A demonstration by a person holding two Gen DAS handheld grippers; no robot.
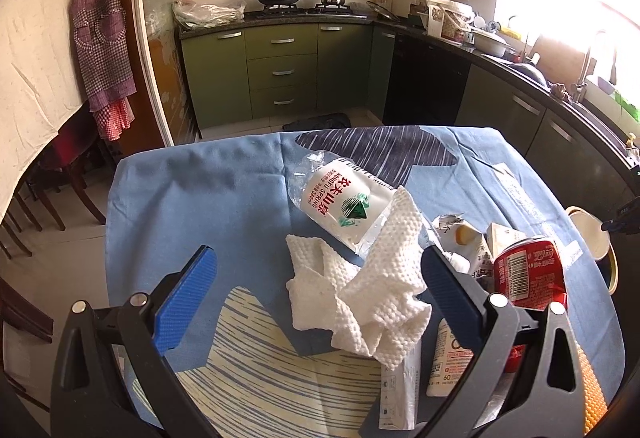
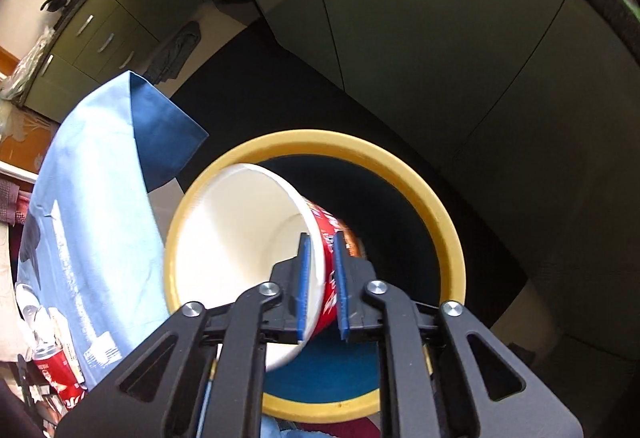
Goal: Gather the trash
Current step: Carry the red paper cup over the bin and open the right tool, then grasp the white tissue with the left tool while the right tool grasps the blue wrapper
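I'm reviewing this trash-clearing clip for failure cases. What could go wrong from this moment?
1. The right gripper pinches only the wall of the tilted paper cup above the yellow-rimmed bin; on release it could catch the rim and tumble outside.
2. The open left gripper brackets the crumpled paper towel, which lies against the water bottle; closing may drag or roll the bottle.

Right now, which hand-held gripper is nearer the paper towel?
Left. The left hand-held gripper is open around the paper towel; the right holds a cup over the bin.
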